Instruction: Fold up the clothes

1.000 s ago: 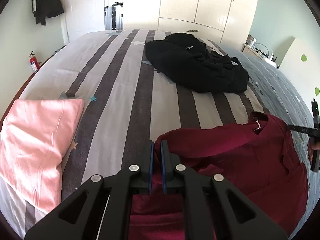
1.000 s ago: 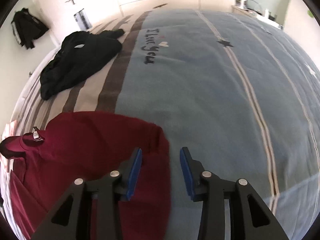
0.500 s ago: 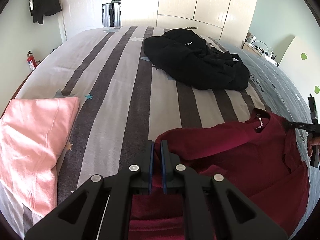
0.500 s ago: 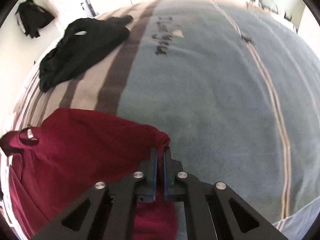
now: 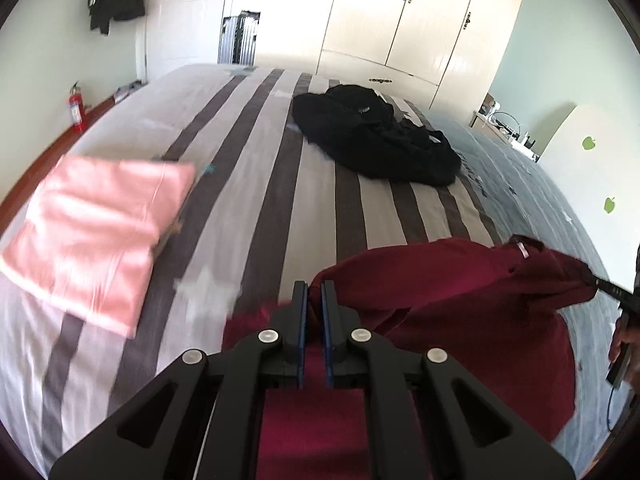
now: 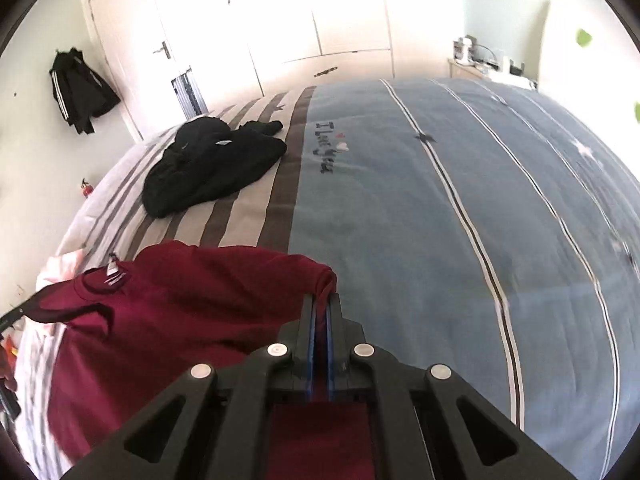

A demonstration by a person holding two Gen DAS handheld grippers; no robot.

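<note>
A dark red shirt (image 5: pixel 460 312) hangs stretched between my two grippers above the bed. My left gripper (image 5: pixel 313 292) is shut on one shoulder of it. My right gripper (image 6: pixel 321 304) is shut on the other shoulder; the red shirt (image 6: pixel 168 320) spreads to its left with the neck label up. The right gripper also shows at the right edge of the left wrist view (image 5: pixel 612 292), pinching the shirt.
A black garment heap (image 5: pixel 376 140) lies further up the striped bed cover (image 5: pixel 248 168). A folded pink cloth (image 5: pixel 92 232) lies on the left. The blue half of the cover (image 6: pixel 440 220) is on the right. Wardrobes, a door and a bedside table (image 6: pixel 476 64) stand beyond.
My right gripper closed on the red shirt's shoulder. Both grippers then rose, lifting the shirt's top edge off the bed.
</note>
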